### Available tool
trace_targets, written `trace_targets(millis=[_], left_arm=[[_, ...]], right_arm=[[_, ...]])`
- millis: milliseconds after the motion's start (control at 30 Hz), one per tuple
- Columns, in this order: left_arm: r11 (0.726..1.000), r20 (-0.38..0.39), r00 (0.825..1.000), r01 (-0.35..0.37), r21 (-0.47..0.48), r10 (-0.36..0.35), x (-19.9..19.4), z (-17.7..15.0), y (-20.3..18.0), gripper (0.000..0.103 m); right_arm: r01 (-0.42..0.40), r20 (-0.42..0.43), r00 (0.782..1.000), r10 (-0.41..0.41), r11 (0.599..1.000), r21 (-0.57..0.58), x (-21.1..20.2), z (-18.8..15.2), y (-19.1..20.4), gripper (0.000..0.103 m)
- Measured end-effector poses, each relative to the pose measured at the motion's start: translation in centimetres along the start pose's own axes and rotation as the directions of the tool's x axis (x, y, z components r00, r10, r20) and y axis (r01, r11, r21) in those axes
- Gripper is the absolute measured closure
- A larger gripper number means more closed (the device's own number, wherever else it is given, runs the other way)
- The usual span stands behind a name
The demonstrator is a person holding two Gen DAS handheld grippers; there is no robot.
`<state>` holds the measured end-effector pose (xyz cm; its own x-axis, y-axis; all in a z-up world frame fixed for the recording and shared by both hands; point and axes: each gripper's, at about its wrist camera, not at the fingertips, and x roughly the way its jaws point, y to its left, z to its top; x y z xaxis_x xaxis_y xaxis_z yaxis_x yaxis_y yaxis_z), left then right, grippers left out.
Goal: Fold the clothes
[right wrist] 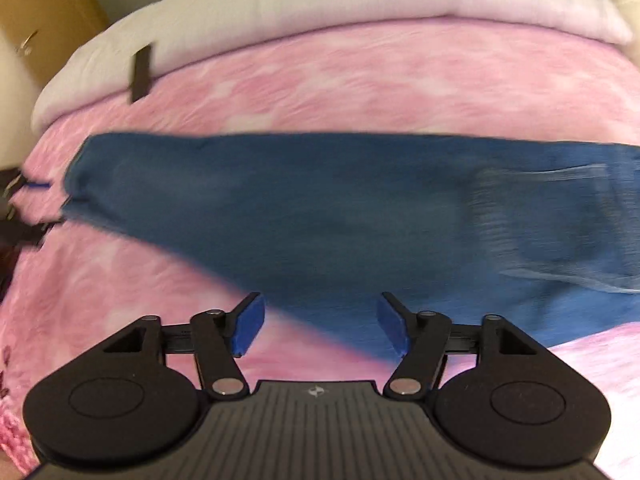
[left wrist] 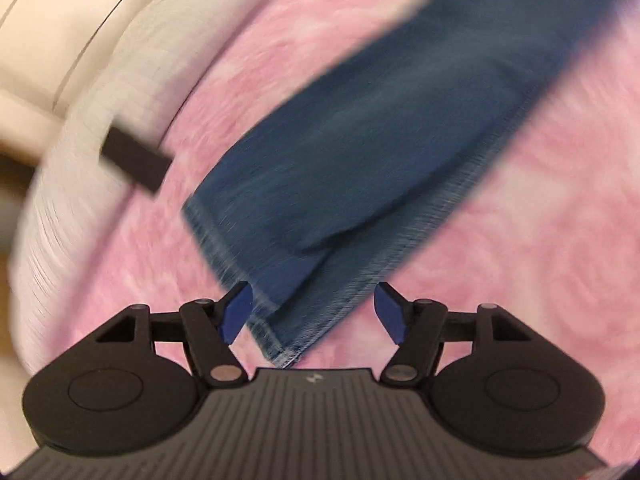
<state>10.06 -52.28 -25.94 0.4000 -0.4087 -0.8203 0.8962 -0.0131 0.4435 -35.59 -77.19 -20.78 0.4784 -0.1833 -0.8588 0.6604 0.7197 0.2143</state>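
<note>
Nearest, left gripper (left wrist: 314, 312) and right gripper (right wrist: 320, 322), jaws of both wide and holding nothing; beyond, blue jeans (right wrist: 320, 208) lying flat across the pink bedspread (right wrist: 360, 76); farthest, white bedding (right wrist: 320, 4) along the bed's far edge.

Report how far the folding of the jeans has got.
Done: the jeans lie lengthwise on the pink blanket as one long strip, apparently leg over leg. In hand: nothing; the left gripper and right gripper are both open above the denim. Left: folding the strip shorter.
</note>
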Motion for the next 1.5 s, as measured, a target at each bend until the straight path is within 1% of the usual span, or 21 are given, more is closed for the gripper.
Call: trace_targets(millis=[67, 167, 233, 300, 333, 467, 533, 633, 733, 800, 933, 967, 1067, 1133, 1200, 1267, 1300, 1367, 1400, 1433, 1500], left_arm=[[0.986, 0.023, 0.997, 0.081, -0.143, -0.079, 1.2, -0.6, 3.6, 0.040], [0.962, 0.061, 0.980, 0.197, -0.188, -0.189, 3.1, -1.3, 6.2, 0.042], [0.936, 0.108, 0.955, 0.292, -0.197, -0.275, 4.0, -1.9, 7.3, 0.047], [0.917, 0.120, 0.937, 0.347, -0.198, -0.329, 4.7, -2.2, 7.9, 0.066], [0.906, 0.116, 0.928, 0.371, -0.204, -0.354, 4.7, -2.3, 8.5, 0.085], [0.860, 0.121, 0.892, 0.452, -0.236, -0.436, 3.9, -1.9, 12.0, 0.094], [0.817, 0.139, 0.860, 0.510, -0.269, -0.491, 2.8, -1.3, 14.8, 0.101], [0.827, 0.105, 0.885, 0.461, -0.323, -0.453, 2.5, -1.0, 17.9, 0.102], [0.863, 0.047, 0.919, 0.384, -0.328, -0.391, 3.1, -1.6, 19.0, 0.099], [0.883, 0.048, 0.934, 0.349, -0.314, -0.353, 2.8, -2.0, 18.6, 0.094], [0.849, 0.081, 0.909, 0.411, -0.333, -0.408, 3.6, -2.5, 16.0, 0.049], [0.841, 0.081, 0.907, 0.415, -0.346, -0.414, 4.2, -2.4, 15.4, 0.047], [0.812, 0.088, 0.904, 0.415, -0.411, -0.418, 6.5, -2.1, 14.5, 0.047], [0.774, 0.109, 0.897, 0.427, -0.467, -0.429, 8.0, -1.7, 14.7, 0.047], [0.726, 0.131, 0.879, 0.455, -0.515, -0.458, 9.4, -1.4, 14.8, 0.047], [0.695, 0.129, 0.865, 0.471, -0.543, -0.485, 10.6, -0.9, 14.7, 0.055], [0.702, 0.114, 0.869, 0.460, -0.543, -0.481, 10.9, -0.6, 14.4, 0.057], [0.732, 0.094, 0.883, 0.437, -0.523, -0.460, 11.0, -0.3, 13.9, 0.077], [0.743, 0.088, 0.888, 0.429, -0.514, -0.451, 11.0, -0.2, 13.7, 0.082], [0.743, 0.097, 0.888, 0.432, -0.510, -0.450, 10.8, -0.3, 13.6, 0.087], [0.740, 0.127, 0.892, 0.433, -0.514, -0.434, 9.9, -0.8, 13.5, 0.089]], right_arm=[[-0.007, -0.030, 1.000, 0.006, 1.000, -0.028, 2.1, 0.2, 3.6, 0.035], [-0.024, -0.061, 0.998, 0.020, 0.998, -0.064, 4.8, 0.8, 7.8, 0.035], [-0.029, -0.079, 0.997, 0.020, 0.992, -0.120, 6.2, 1.4, 9.9, 0.035], [-0.024, -0.094, 0.996, 0.008, 0.985, -0.170, 7.3, 1.9, 11.2, 0.034], [-0.021, -0.101, 0.995, 0.003, 0.984, -0.178, 7.7, 2.1, 11.4, 0.034], [0.006, -0.110, 0.994, -0.026, 0.983, -0.182, 8.4, 3.1, 11.4, 0.034], [0.010, -0.111, 0.993, -0.031, 0.982, -0.190, 8.4, 3.1, 11.4, 0.034], [0.015, -0.114, 0.993, -0.039, 0.979, -0.201, 8.3, 3.2, 11.4, 0.033], [0.022, -0.116, 0.992, -0.047, 0.977, -0.211, 8.2, 3.2, 11.4, 0.032], [0.030, -0.111, 0.992, -0.053, 0.979, -0.202, 8.4, 3.0, 11.4, 0.032], [0.032, -0.102, 0.993, -0.055, 0.976, -0.215, 9.0, 2.6, 11.8, 0.030], [0.034, -0.101, 0.993, -0.059, 0.973, -0.229, 9.2, 2.4, 12.1, 0.030], [0.055, -0.090, 0.993, -0.082, 0.962, -0.267, 9.6, 2.2, 12.3, 0.027], [0.072, -0.082, 0.992, -0.098, 0.958, -0.277, 9.6, 2.1, 12.1, 0.027], [0.093, -0.071, 0.991, -0.117, 0.958, -0.273, 9.4, 2.1, 11.4, 0.027], [0.116, -0.045, 0.990, -0.133, 0.954, -0.276, 9.1, 2.6, 10.6, 0.027], [0.127, -0.027, 0.990, -0.140, 0.952, -0.280, 9.0, 3.0, 10.2, 0.027], [0.152, 0.005, 0.987, -0.158, 0.940, -0.304, 8.9, 4.2, 9.2, 0.028], [0.166, 0.015, 0.985, -0.171, 0.929, -0.331, 9.2, 5.2, 8.7, 0.031], [0.179, 0.026, 0.983, -0.182, 0.917, -0.357, 9.5, 6.3, 8.1, 0.034], [0.195, 0.042, 0.980, -0.195, 0.891, -0.411, 10.6, 8.8, 6.9, 0.037]])
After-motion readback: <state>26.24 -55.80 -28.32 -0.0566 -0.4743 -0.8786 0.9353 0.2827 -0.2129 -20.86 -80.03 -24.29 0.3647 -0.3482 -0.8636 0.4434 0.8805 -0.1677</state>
